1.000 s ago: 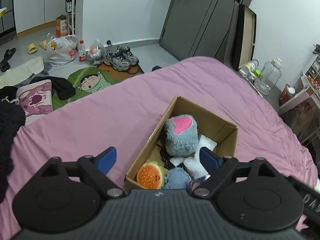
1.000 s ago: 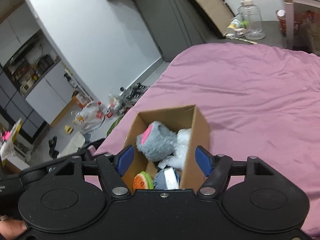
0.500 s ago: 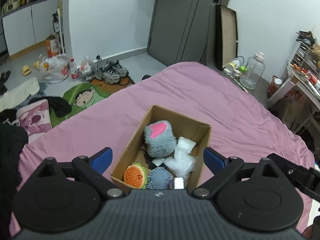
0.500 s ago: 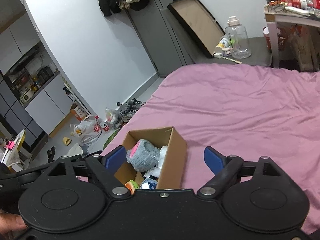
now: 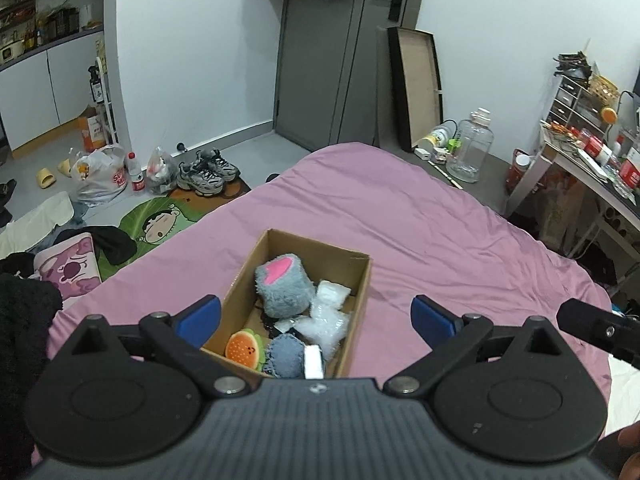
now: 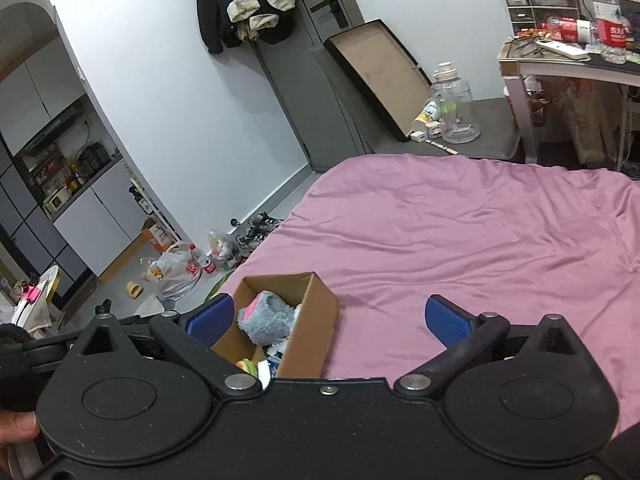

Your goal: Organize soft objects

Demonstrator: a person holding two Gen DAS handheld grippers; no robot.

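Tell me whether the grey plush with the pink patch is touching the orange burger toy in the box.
Apart. In the left wrist view, the grey plush sits farther back in the cardboard box, and dark box floor shows between it and the burger toy.

- My left hand-held gripper (image 5: pixel 316 316): black body, blue pads (image 5: pixel 199 316). My right hand-held gripper (image 6: pixel 326 318): same black and blue.
- Bed sheet (image 5: pixel 420 236): plain pink-mauve.
- Cardboard box (image 5: pixel 362 292): brown.
- Fuzzy plush (image 5: pixel 283 286): grey, pink patch on top.
- Burger plush (image 5: pixel 243 348): orange, green rim, small dark face.
- Round plush (image 5: pixel 285 357): denim blue.
- Plastic bags (image 5: pixel 326 320): clear-white.
- Floor mat (image 5: pixel 160 222): green, cartoon face print.
- Door (image 5: pixel 320 52): grey. Wall (image 5: pixel 192 48): white.
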